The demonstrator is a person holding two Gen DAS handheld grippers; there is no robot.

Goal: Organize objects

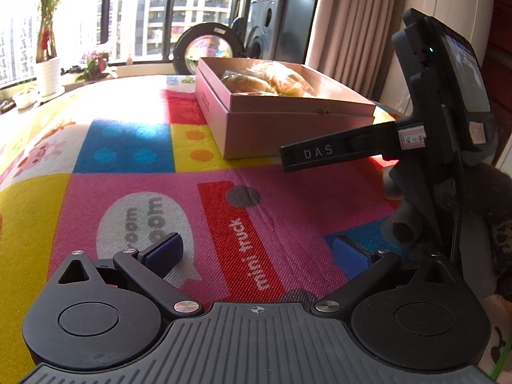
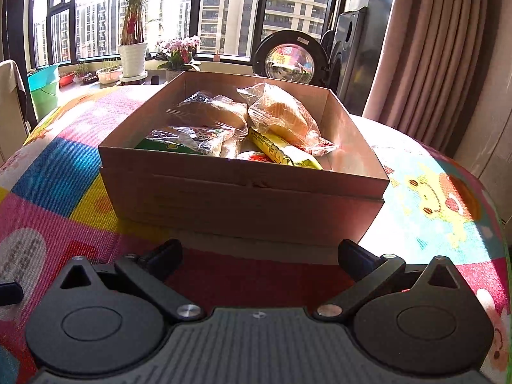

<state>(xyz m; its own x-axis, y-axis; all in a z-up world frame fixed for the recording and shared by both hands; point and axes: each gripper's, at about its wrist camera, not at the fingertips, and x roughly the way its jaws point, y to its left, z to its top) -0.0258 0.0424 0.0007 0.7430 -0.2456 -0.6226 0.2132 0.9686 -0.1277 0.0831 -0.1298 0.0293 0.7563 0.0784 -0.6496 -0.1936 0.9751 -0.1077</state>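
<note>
An open cardboard box stands on the colourful play mat, right in front of my right gripper. That gripper is open, hovers low over the mat and holds nothing. Inside the box lie wrapped bread buns, a yellow packet and a green-and-white packet. My left gripper is open and empty above the pink "mini truck" patch of the mat. From there the box lies ahead to the right. The right gripper's finger marked "DAS" reaches in front of it.
Potted plants and flowers line the window sill behind the mat. A black round lens-like object, a speaker and a curtain stand at the back right. A green bucket sits at the far left.
</note>
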